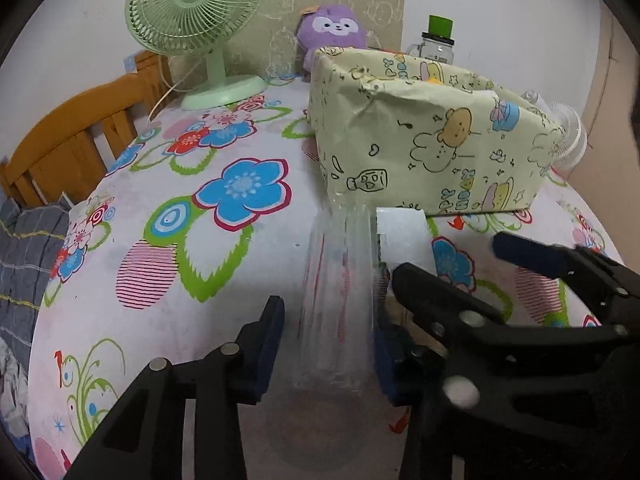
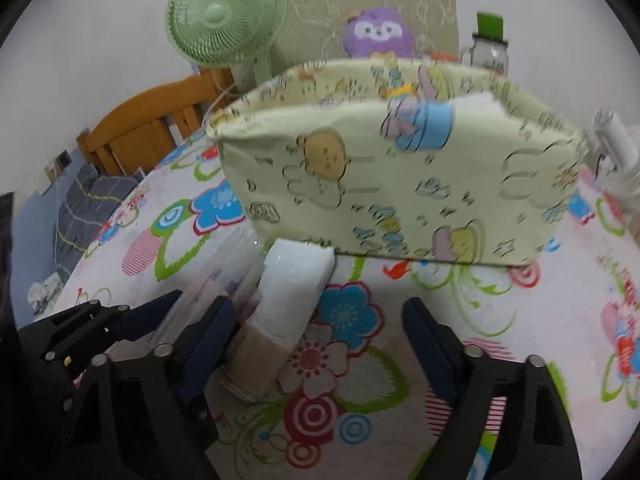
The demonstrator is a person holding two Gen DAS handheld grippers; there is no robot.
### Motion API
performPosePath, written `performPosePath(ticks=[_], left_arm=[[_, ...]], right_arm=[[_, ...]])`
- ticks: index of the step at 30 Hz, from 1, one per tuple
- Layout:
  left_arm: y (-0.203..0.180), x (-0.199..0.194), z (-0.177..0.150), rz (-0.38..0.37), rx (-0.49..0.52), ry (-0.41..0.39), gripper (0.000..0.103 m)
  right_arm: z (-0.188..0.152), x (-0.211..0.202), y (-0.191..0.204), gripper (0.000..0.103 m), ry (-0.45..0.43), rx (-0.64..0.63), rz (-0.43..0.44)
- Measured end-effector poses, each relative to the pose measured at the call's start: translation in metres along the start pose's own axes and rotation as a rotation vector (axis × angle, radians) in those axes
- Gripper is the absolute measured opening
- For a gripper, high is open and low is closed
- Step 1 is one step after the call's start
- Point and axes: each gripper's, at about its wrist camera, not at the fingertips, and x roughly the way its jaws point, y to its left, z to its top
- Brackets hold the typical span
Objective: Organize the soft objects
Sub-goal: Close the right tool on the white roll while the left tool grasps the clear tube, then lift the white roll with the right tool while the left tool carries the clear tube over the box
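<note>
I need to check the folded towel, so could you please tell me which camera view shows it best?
The right wrist view: the white folded towel lies whole before the cartoon-print storage box, beige end included. The left wrist view shows only its white far end, the right gripper covering the rest.

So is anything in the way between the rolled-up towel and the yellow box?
Nothing visible. The rolled towel lies just in front of the fabric box's near wall; the clear plastic tube lies beside it, not between.
</note>
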Motion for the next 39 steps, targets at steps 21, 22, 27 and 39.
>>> performPosePath(ticks=[21,22,27,39], left_arm=[[-0.022,-0.003,-0.002,-0.025,0.082,-0.012,0.032],[-0.024,-0.003,-0.003,-0.027,0.083,-0.013,0.032],[-0.039,-0.005,-0.005,-0.047,0.093,-0.015,0.029],[-0.068,-0.015,-0.008,-0.056,0.125,-0.046,0.024]], right_arm=[[-0.001,0.003,0.001,0.03,0.034,-0.01,-0.01],[-0.003,0.001,-0.001,0.03,0.033,-0.004,-0.013],[-0.008,-0.007,-0.013,0.03,0.025,0.011,-0.033],[-0.018,-0.031,-0.039,0.03,-0.007,0.042,-0.069]])
